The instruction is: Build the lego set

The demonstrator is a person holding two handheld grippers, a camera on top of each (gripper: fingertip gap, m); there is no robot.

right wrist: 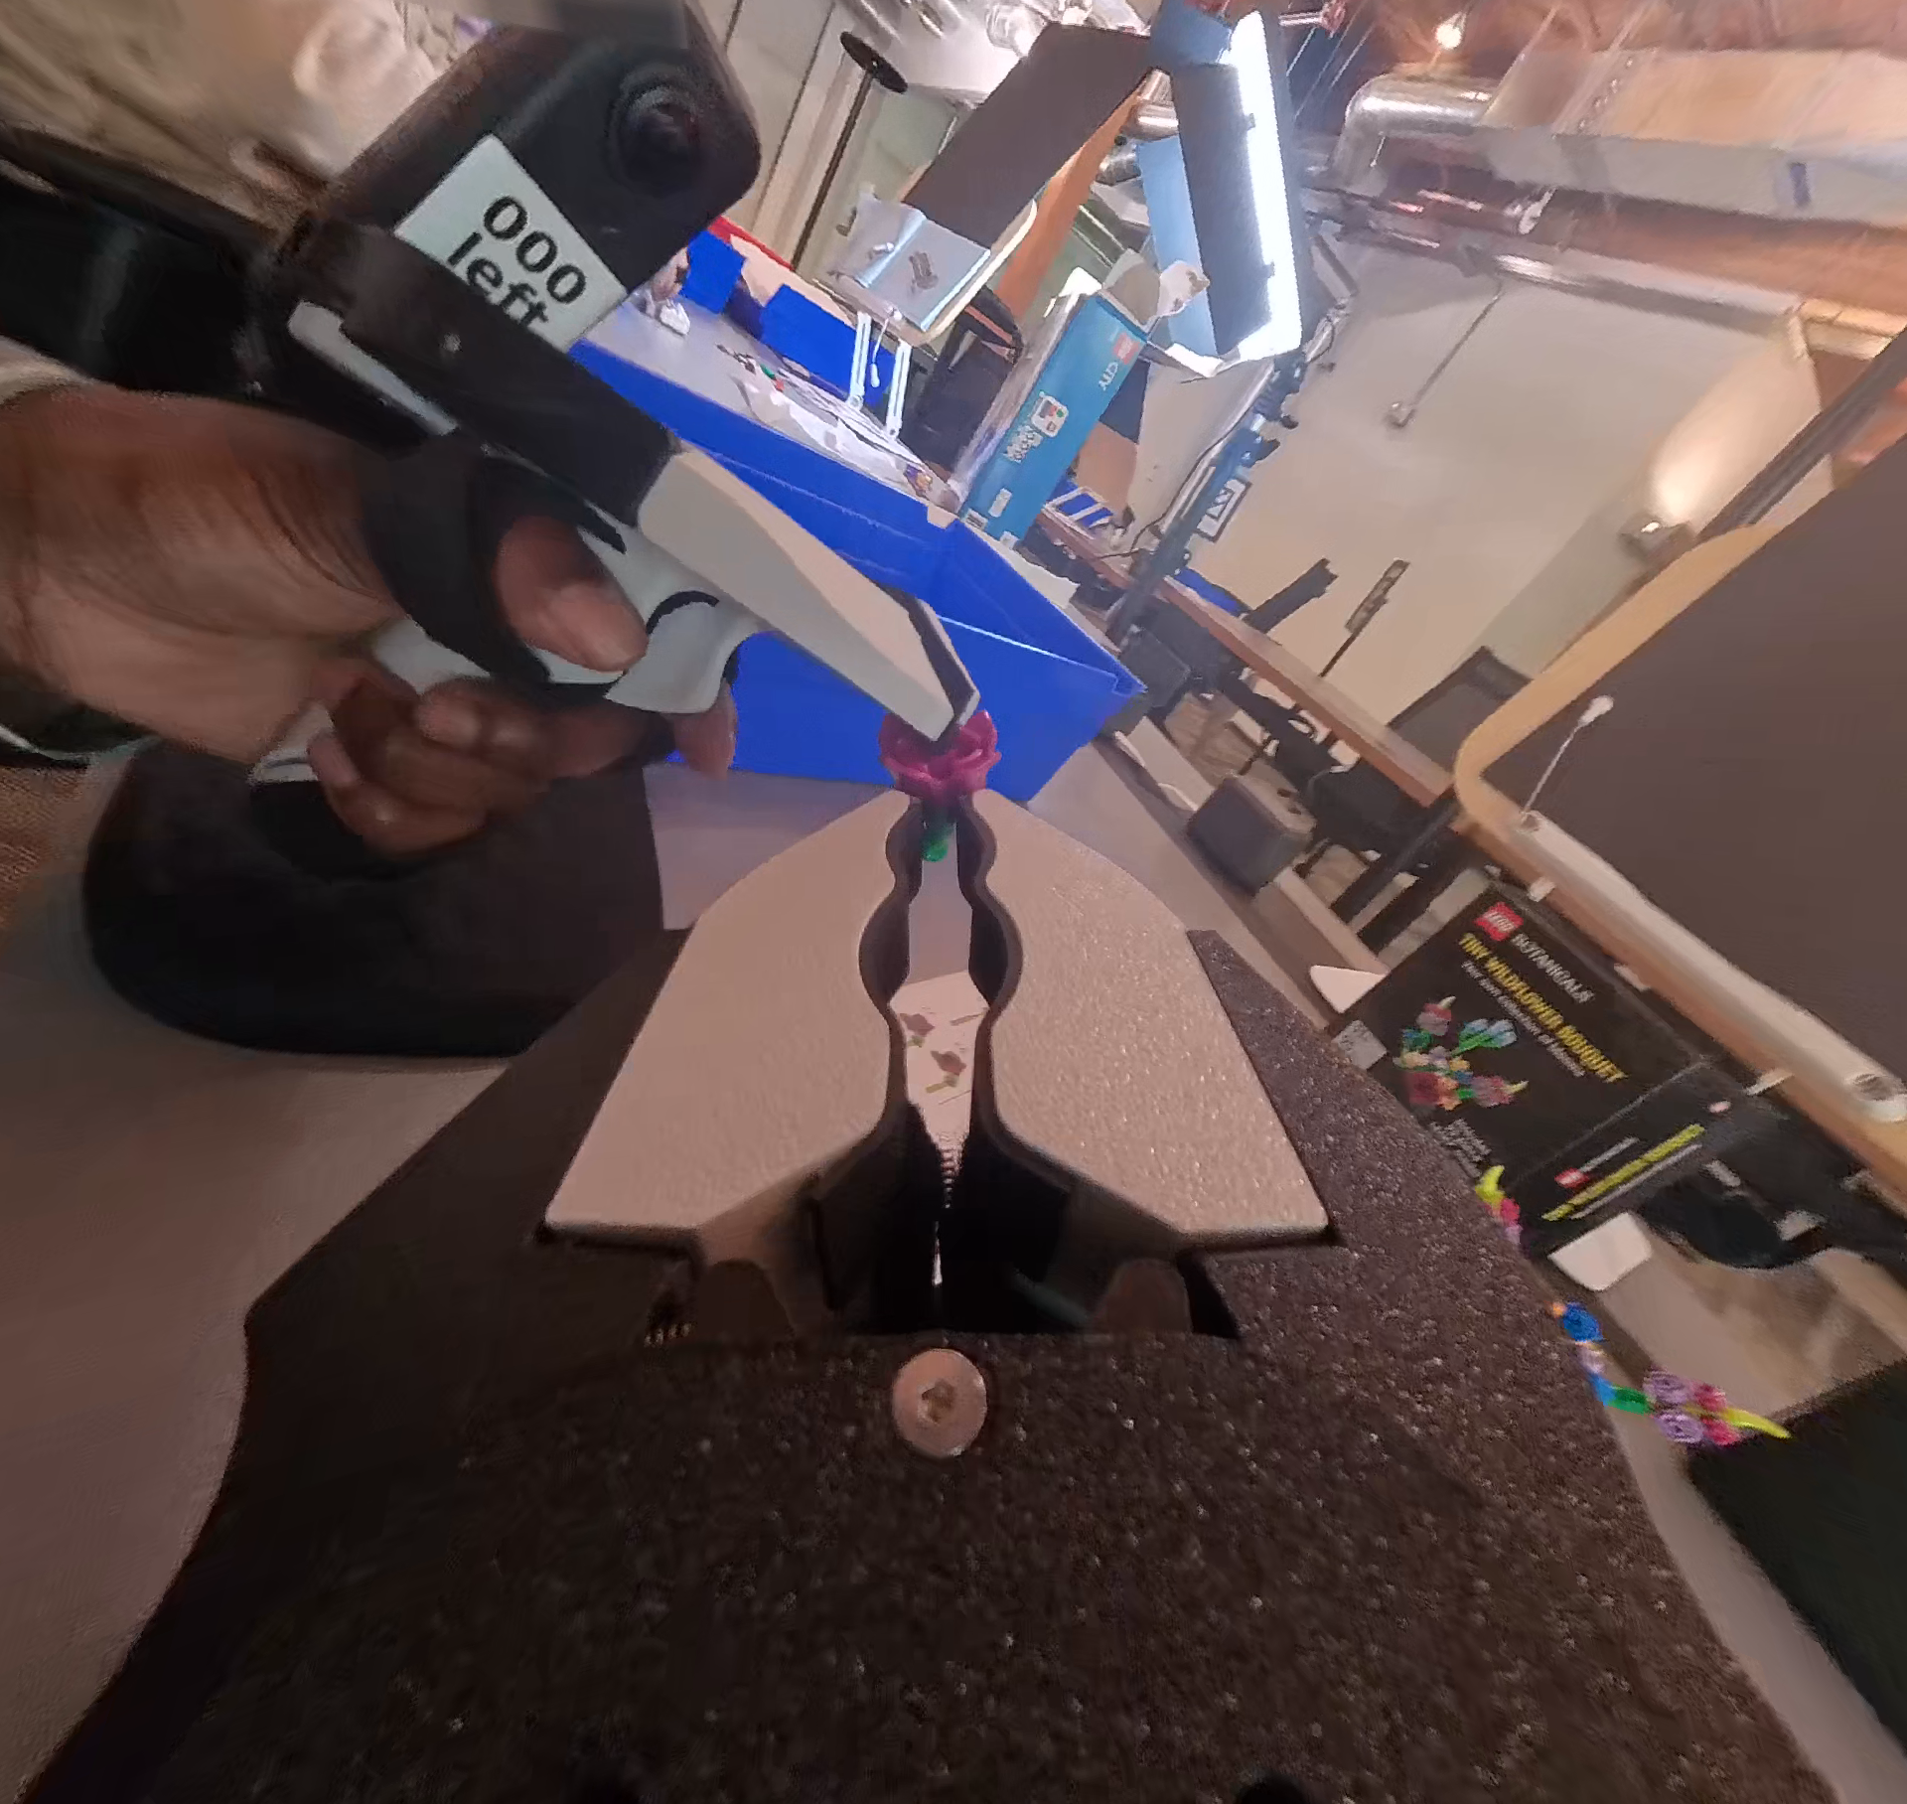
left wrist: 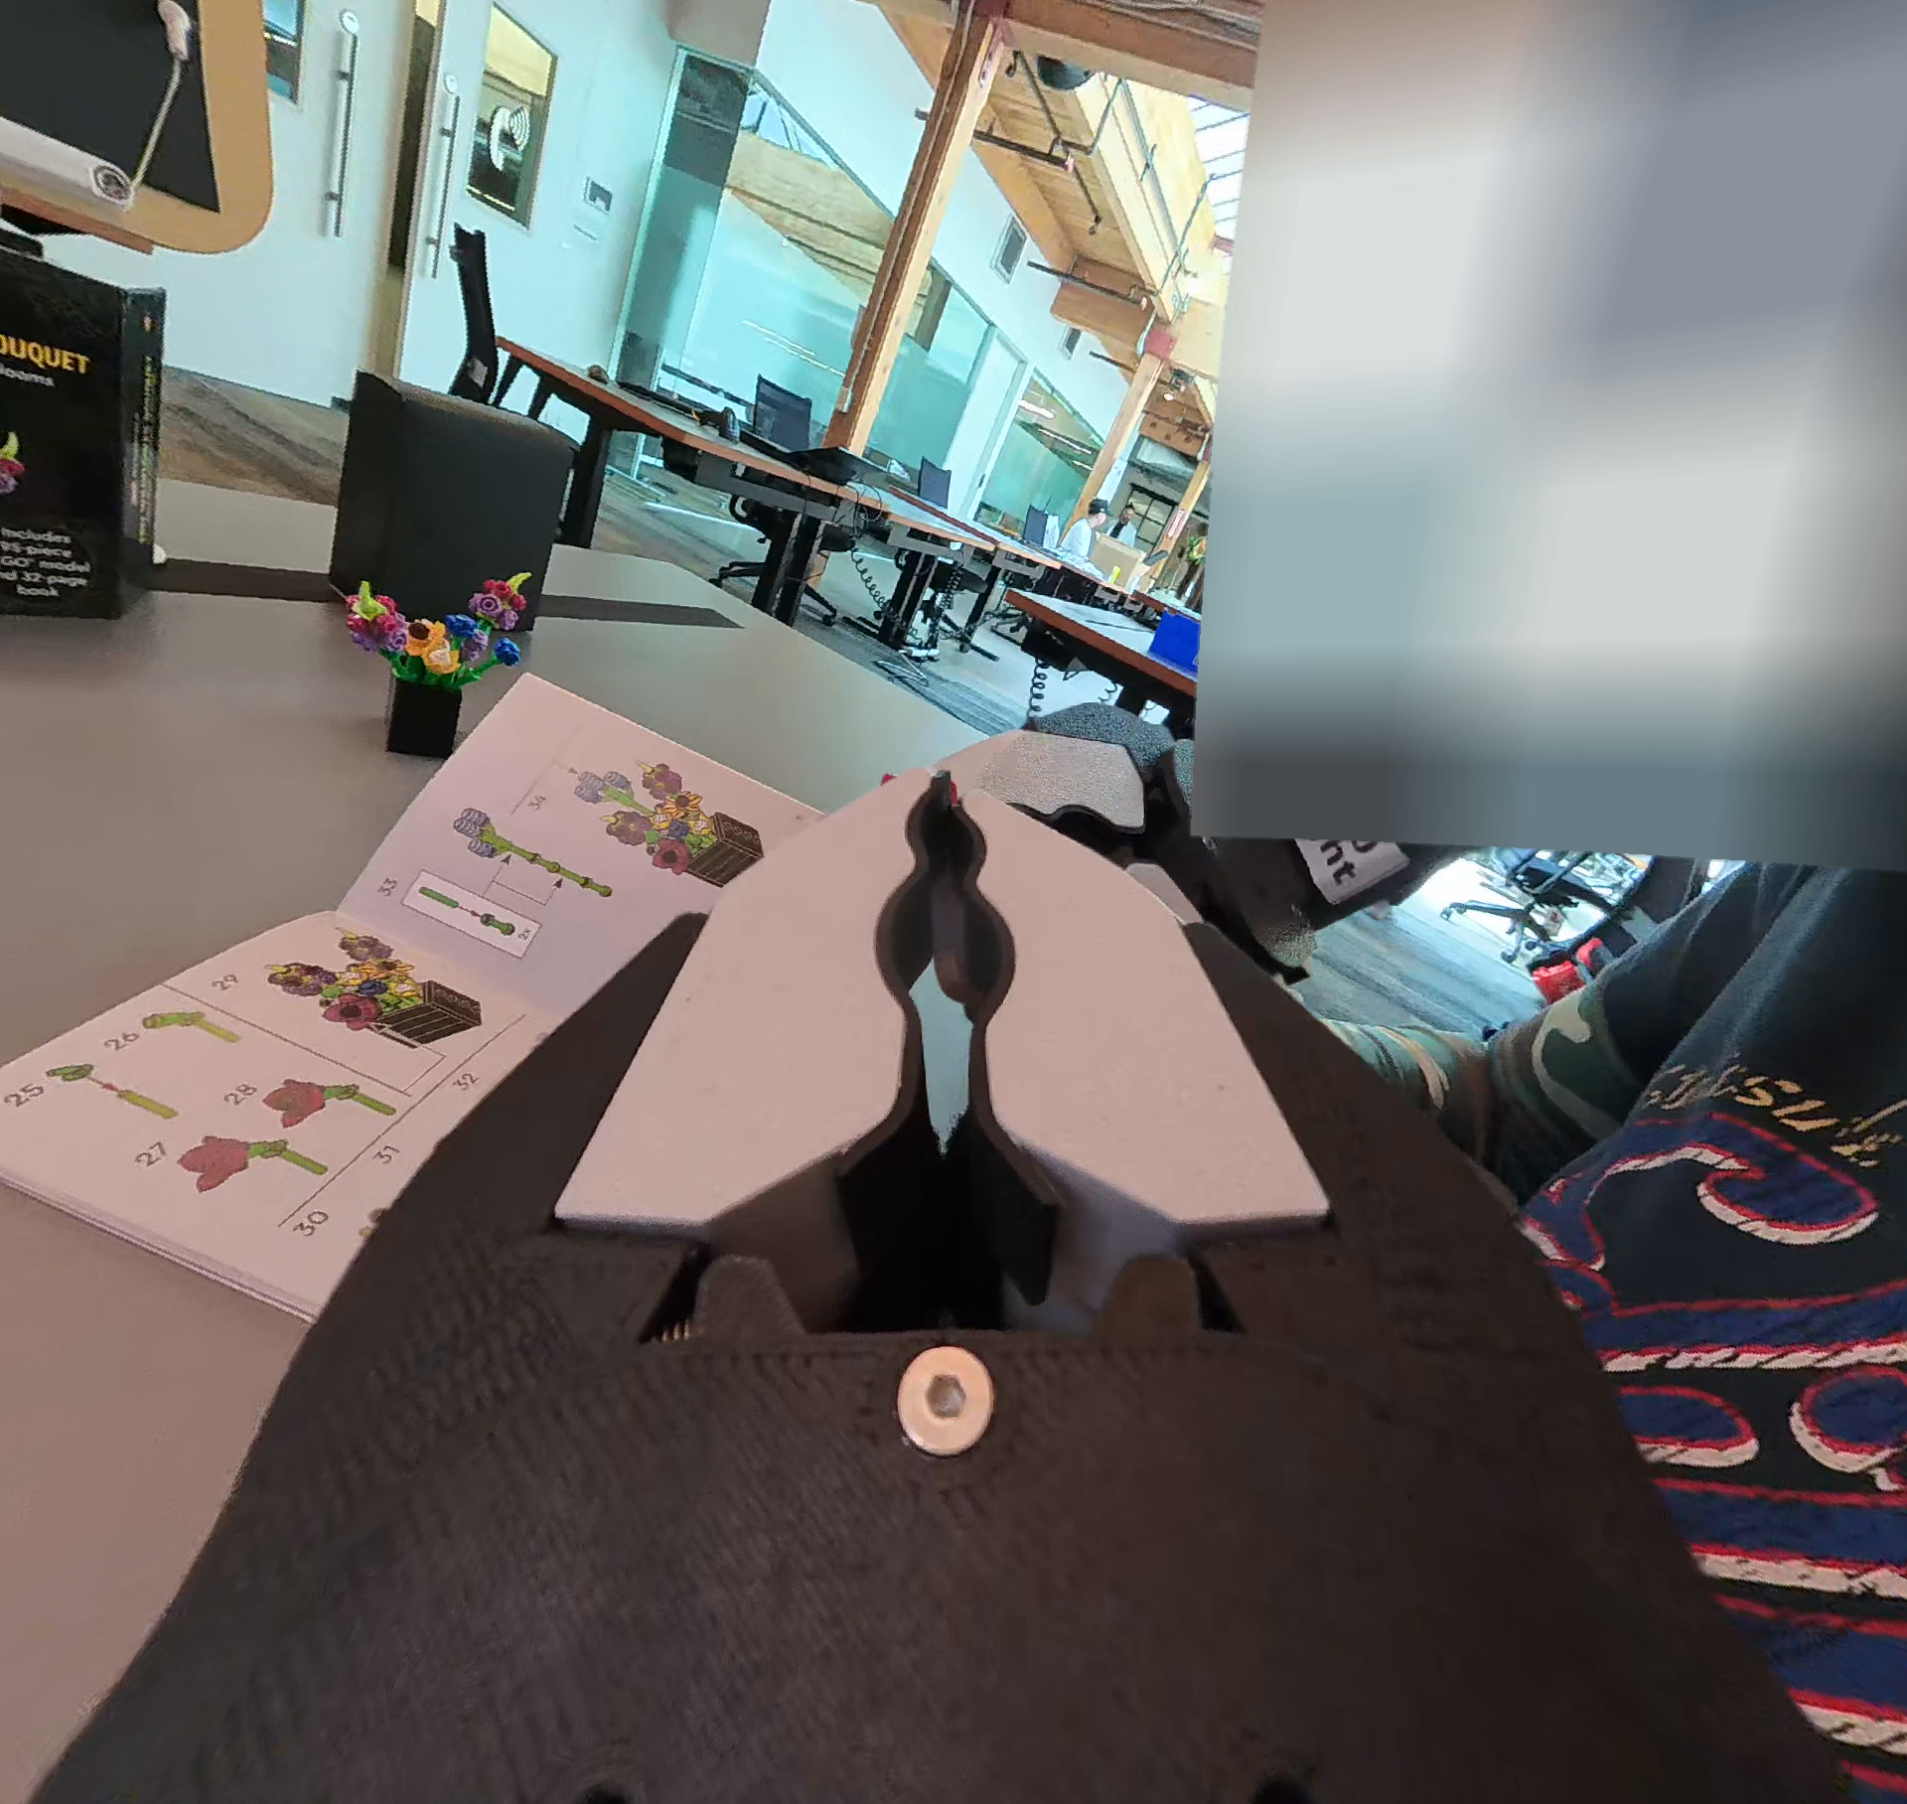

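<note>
Closest to the lens in the right wrist view, the right gripper has its pale fingers pinched nearly together on a thin green stem, which runs straight out along the gripper's own line, away from the camera. Right at the far end of that stem sits the magenta flower head, just past the fingertips. And look who's there to meet it: the left gripper comes in from the left, a hand around its handle, its tips angled down and clamped onto the top of that same bloom. So both tools share one small piece, each holding an opposite end, and the stem's long axis is the line any push or pull will have to follow.

Over in the left wrist view, the left gripper's fingers are drawn tight at the tip, with only a speck of red peeking out there; the flower itself is mostly hidden. My read: a stem-to-bloom join is under way.

Further out on the grey table, the instruction booklet lies open on the left. Beyond it stands the small finished bouquet in its black pot, with the black set box at the far left.
</note>
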